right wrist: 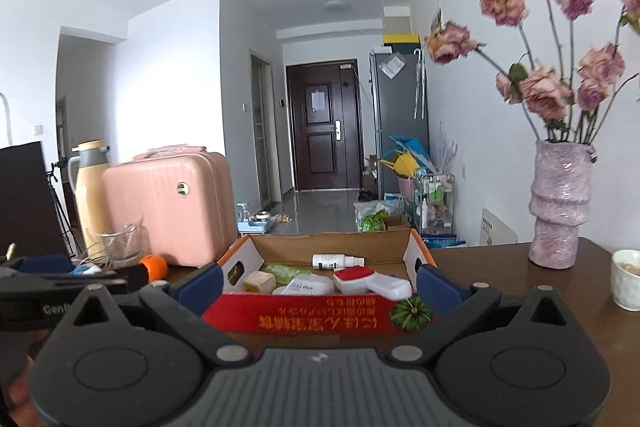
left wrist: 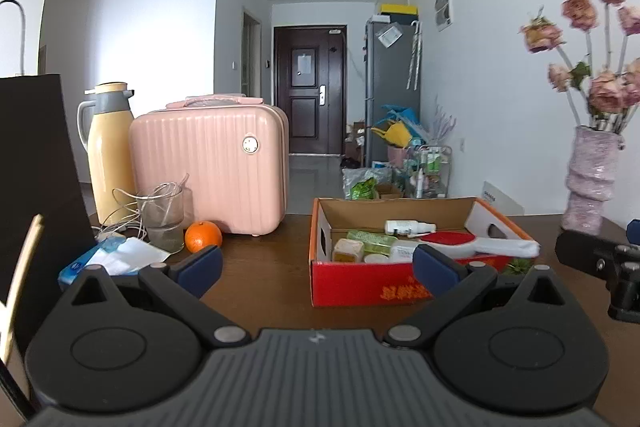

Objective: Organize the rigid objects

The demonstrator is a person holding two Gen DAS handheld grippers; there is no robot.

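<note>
Cardboard box [left wrist: 360,287] (already full) faces both level grippers, left [left wrist: 318,267] and right [right wrist: 318,283], jaws spread, empty.

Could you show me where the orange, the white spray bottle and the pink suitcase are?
orange [left wrist: 203,236], left wrist view, middle of its peel.
white spray bottle [right wrist: 334,261], right wrist view, on its label.
pink suitcase [left wrist: 208,163], left wrist view, ribbed front.
</note>
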